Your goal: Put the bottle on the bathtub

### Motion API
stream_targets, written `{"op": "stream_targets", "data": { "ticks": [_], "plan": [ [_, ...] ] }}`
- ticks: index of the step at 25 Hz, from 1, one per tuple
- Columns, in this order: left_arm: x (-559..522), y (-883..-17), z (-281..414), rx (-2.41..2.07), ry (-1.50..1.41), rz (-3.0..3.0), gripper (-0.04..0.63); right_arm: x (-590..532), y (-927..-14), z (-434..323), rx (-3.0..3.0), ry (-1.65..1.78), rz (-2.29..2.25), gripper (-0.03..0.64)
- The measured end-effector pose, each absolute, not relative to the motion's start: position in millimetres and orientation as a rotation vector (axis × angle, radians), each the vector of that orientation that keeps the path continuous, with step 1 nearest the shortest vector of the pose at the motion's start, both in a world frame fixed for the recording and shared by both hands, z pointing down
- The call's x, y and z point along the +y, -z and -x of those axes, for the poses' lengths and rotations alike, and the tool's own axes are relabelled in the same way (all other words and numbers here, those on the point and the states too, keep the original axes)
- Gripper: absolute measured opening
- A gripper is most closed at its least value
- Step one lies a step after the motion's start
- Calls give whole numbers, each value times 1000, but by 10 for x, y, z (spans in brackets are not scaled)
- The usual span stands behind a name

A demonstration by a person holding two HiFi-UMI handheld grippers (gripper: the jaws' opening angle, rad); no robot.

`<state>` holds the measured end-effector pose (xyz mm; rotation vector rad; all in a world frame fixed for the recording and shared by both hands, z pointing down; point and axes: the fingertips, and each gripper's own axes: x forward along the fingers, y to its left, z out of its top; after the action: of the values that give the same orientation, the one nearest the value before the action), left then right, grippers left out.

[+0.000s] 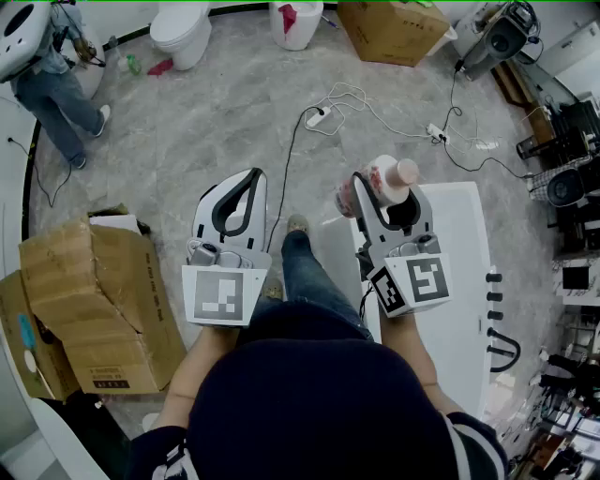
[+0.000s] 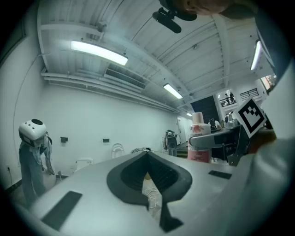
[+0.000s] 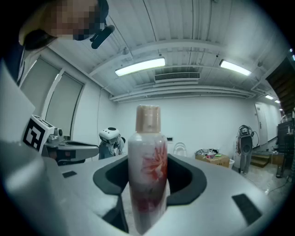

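Note:
A white-and-pink bottle (image 1: 380, 184) with a red flower print and a beige cap stands upright between the jaws of my right gripper (image 1: 377, 195), which is shut on it. In the right gripper view the bottle (image 3: 147, 166) fills the centre, with the right gripper (image 3: 147, 193) clamped on its lower body. The bottle hangs over the left end of the white bathtub (image 1: 461, 281). My left gripper (image 1: 249, 180) is level with it on the left, over the floor, shut with nothing held. The left gripper view shows the left gripper (image 2: 148, 159) with jaws meeting, and the bottle (image 2: 199, 138) off to the right.
Torn cardboard boxes (image 1: 94, 300) sit at the left. A power strip and cables (image 1: 319, 116) lie on the marble floor ahead. A toilet (image 1: 183, 33), another box (image 1: 389, 28) and a person (image 1: 52, 89) are farther off. Black tap fittings (image 1: 497, 309) line the tub's right rim.

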<state>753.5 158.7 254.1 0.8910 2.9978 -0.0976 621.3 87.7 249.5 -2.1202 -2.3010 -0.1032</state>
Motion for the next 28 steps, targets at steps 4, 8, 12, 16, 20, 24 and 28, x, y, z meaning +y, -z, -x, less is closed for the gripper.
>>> {"op": "stream_targets", "data": {
  "ticks": [4,8,12,16,20,24,28],
  "plan": [
    [1896,-2559,-7244,2968,79,-868,21,1195,-2567,-5948,-2284,81,2135,233],
    [2247,-2554,-6768,2968,74,-808,21,1532,-2599,-5503,-2294,97,2137,233],
    [2660,-2456,-6157,2982,85,-736,21,1917,-2606,-4912,-2321,130,2112,233],
    [3000,-2386,-5542,2989,91,-687,21,2249,-2587,-4316,-2331,130,2097,233],
    [3264,-2423,-5013,3009,101,-635,21,2481,-2557,-3802,-2370,130,2077,233],
    [3433,-2313,-4513,3025,97,-585,21,2608,-2567,-3329,-2395,118,2029,233],
    [3527,-2420,-4151,3056,90,-519,21,2600,-2570,-2974,-2435,96,1956,233]
  ]
}}
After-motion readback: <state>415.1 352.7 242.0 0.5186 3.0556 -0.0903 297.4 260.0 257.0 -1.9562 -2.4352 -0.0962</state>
